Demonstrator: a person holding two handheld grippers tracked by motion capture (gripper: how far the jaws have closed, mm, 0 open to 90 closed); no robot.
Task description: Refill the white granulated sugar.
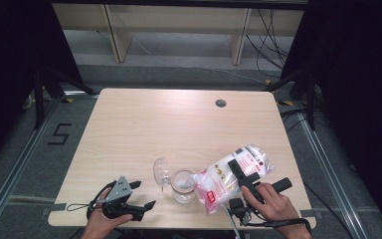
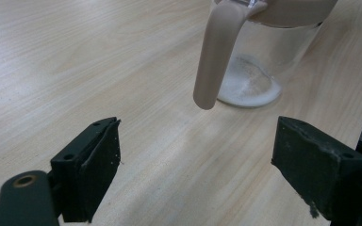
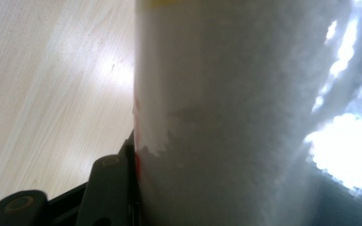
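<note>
The right gripper clamps a clear bag of white granules and holds it tilted, its lower corner at the rim of the glass jar. The jar stands near the front edge of the table, a little right of the middle, with its hinged lid thrown open to the left. In the left gripper view a thin layer of white grains lies on the jar's bottom behind the beige handle, so I judge the pouring is in hand and far from complete.

The left gripper rests near the front left corner of the table, jaws wide apart and holding nothing, its hand under it.

To pour well, the bag's opening should stay over the mouth of the jar, and the tilt should increase slowly so that the grains run in a narrow stream. The bag is soft, so a harder squeeze could push the grains out suddenly and over the rim. The jar is light and nothing steadies it; the free gripper could hold the handle if the bag pushes against it.
</note>
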